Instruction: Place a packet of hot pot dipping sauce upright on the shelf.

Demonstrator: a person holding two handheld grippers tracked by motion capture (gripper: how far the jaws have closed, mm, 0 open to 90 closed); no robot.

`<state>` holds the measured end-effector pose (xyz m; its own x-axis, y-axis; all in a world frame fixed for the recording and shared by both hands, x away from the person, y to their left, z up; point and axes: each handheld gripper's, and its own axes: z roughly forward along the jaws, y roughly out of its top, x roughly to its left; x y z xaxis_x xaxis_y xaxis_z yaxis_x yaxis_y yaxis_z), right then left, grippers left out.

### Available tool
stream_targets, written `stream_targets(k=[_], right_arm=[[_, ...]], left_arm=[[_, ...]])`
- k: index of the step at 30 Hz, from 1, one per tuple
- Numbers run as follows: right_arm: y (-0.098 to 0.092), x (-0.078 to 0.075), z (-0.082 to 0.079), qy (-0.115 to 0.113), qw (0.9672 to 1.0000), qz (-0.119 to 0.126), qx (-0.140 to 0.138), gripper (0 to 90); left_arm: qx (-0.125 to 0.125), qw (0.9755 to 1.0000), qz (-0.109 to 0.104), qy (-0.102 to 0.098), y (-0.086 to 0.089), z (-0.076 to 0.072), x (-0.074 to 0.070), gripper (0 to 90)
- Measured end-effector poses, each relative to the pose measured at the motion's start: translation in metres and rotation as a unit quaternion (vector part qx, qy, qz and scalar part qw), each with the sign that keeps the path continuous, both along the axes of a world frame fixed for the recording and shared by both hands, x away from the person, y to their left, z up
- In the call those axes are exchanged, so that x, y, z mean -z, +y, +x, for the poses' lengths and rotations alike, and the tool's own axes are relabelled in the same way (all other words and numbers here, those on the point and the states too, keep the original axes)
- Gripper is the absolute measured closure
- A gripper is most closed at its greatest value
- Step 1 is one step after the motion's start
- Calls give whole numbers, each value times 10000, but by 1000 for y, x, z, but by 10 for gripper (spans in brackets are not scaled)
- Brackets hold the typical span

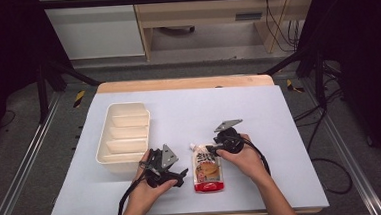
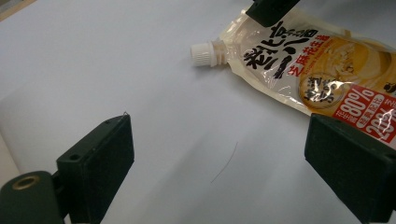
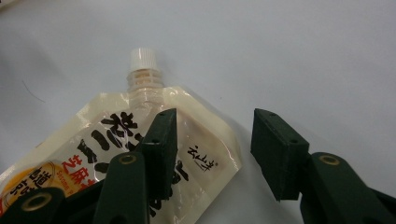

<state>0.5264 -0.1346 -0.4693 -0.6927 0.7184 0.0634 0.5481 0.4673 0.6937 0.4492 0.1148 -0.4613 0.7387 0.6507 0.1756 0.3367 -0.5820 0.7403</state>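
A spouted food pouch [image 1: 207, 170] with a white screw cap [image 1: 193, 147] lies flat on the white table top, cap pointing away from the person. My right gripper [image 1: 215, 149] hovers low over the pouch's upper right corner. In the right gripper view its jaws stand apart: one is above the pouch [image 3: 93, 144], the other is above bare table beside it, and the right gripper [image 3: 212, 140] presses on nothing. My left gripper [image 1: 181, 176] rests just left of the pouch, with the left gripper [image 2: 219, 154] open wide over bare table and the pouch [image 2: 317, 60] lying beyond it.
A cream divided tray [image 1: 101, 153] with several compartments stands on the left of the table, close behind my left hand. The white table top [image 1: 203, 106] stretches far and right of the pouch. Black frame posts rise at both sides.
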Motion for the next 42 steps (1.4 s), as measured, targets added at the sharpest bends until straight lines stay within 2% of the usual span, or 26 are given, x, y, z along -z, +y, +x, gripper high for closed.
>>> stream_targets(k=[5, 12, 14, 18, 24, 30, 34, 42], right_arm=[[2, -1, -3, 35, 9999, -5, -102, 557], [1, -2, -4, 86, 9999, 32, -102, 593], [-1, -5, -7, 35, 9998, 96, -157, 618], [-1, -10, -15, 114, 9996, 167, -219, 635], [1, -10, -23, 223, 9990, 133, -367, 657], [6, -5, -20, 188, 9992, -7, -344, 710], [6, -5, -19, 182, 9991, 63, -378, 765], [3, -8, -24, 228, 9988, 62, -421, 757]], left_arm=[[7, 10000, -8, 13, 0, 0, 0, 79], [22, 10000, -36, 27, 0, 0, 0, 79], [35, 10000, -18, 45, 1, 1, 0, 79], [11, 10000, -73, 53, 0, 0, 1, 79], [37, 10000, -47, 55, -1, 0, 1, 79], [59, 9999, -58, 71, -2, 0, 2, 79], [77, 9999, -40, 83, -1, 1, 2, 79], [81, 9999, -47, 57, -1, 0, 1, 83]])
